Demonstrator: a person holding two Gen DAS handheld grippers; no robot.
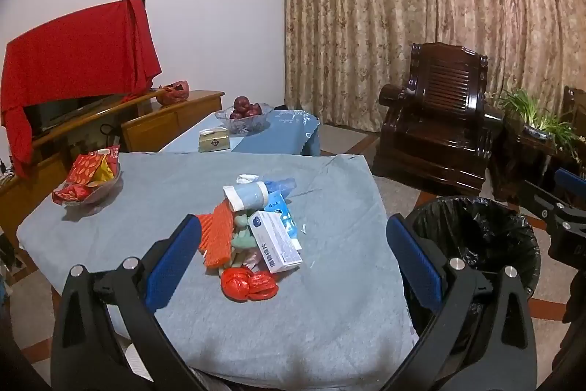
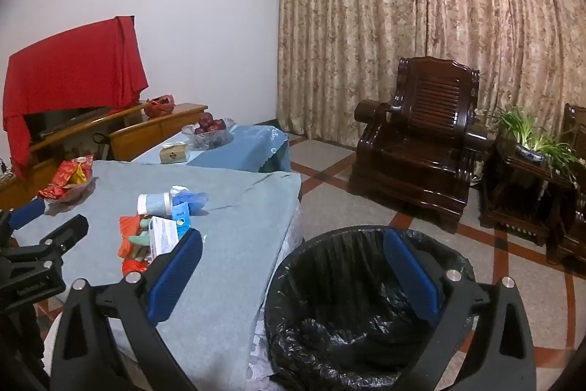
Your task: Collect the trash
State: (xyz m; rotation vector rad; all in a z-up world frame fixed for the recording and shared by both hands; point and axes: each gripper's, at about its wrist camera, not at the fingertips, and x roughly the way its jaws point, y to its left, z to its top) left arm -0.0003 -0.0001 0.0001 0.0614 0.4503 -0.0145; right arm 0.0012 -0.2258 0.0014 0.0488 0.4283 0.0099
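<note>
Left wrist: white box (image 1: 279, 242) long axis toward camera-right; both tongs (image 1: 293, 246) (image 2: 293, 262) spread wide, empty.

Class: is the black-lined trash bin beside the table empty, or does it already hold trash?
Empty, as far as visible: the trash bin shows only crumpled black liner inside, though its near side is hidden.

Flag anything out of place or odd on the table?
A loose heap of trash sits mid-table on the grey cloth: crumpled red wrapper, white box, orange ridged piece. The lined bin beside it looks empty.
</note>
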